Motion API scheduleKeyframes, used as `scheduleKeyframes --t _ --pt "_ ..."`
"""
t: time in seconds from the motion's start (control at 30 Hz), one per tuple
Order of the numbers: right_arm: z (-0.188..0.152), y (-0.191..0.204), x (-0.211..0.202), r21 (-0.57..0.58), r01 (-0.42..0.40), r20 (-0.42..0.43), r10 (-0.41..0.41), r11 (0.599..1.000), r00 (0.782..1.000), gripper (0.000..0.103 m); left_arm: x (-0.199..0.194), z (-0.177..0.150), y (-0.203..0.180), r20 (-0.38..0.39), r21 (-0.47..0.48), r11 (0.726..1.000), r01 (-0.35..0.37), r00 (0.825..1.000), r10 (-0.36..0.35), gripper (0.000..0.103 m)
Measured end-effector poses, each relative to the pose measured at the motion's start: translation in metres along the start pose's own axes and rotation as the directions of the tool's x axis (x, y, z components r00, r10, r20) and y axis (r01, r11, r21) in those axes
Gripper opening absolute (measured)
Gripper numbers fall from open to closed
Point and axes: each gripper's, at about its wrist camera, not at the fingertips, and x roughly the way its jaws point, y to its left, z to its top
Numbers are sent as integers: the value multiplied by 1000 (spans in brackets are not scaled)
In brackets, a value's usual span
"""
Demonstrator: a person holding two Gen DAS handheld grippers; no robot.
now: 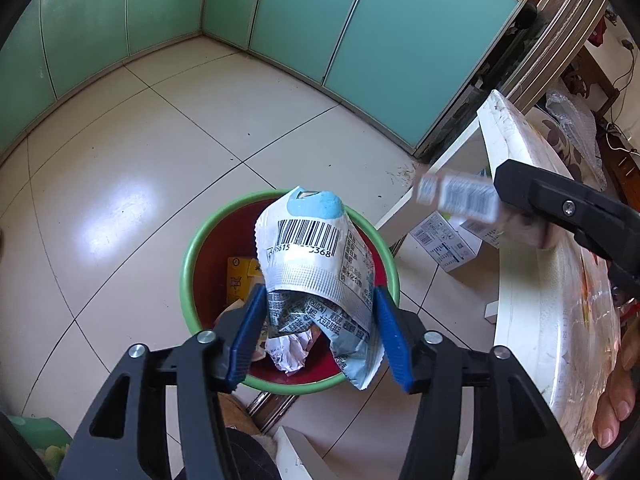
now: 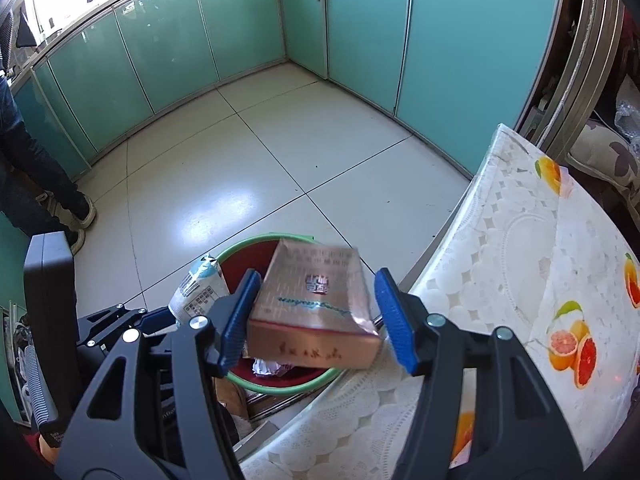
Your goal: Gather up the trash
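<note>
A round bin (image 1: 190,276) with a green rim and red inside stands on the floor and holds several pieces of trash; it also shows in the right wrist view (image 2: 240,250). My left gripper (image 1: 320,336) is shut on a white and blue snack wrapper (image 1: 316,264) right above the bin. My right gripper (image 2: 316,316) holds a pink-brown cigarette box (image 2: 312,312) between its blue pads, over the bin's near edge. The box looks blurred in the left wrist view (image 1: 460,196). The wrapper also shows in the right wrist view (image 2: 200,284).
A table with a lace and fruit-print cover (image 2: 540,260) stands to the right of the bin. Teal cabinet doors (image 2: 200,32) line the walls. A person's legs (image 2: 24,168) stand at the far left. Small cardboard boxes (image 1: 448,240) lie under the table.
</note>
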Motion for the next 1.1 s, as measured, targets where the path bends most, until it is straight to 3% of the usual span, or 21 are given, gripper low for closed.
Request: scheduleKeyframes --t 0.6,0.7,0.87,0.97,1.1 --pt "-11 -15 -22 7 40 11 -40 999 999 61 -6 3 -6 12 5 1000 2 1000 -2 55" --pt "-18 -25 -32 14 62 22 -62 998 998 62 -7 3 -10 13 6 1000 9 1000 -9 65" --pt "-38 -47 -66 53 90 70 -94 995 993 69 -11 3 -17 22 12 1000 5 1000 -5 68" --pt "-59 -62 -88 71 116 94 -123 991 988 73 -22 3 -27 39 21 999 37 999 -38 71" --pt "-91 -83 -115 112 115 110 -127 987 986 77 -55 1 -60 181 159 980 -120 979 91 74"
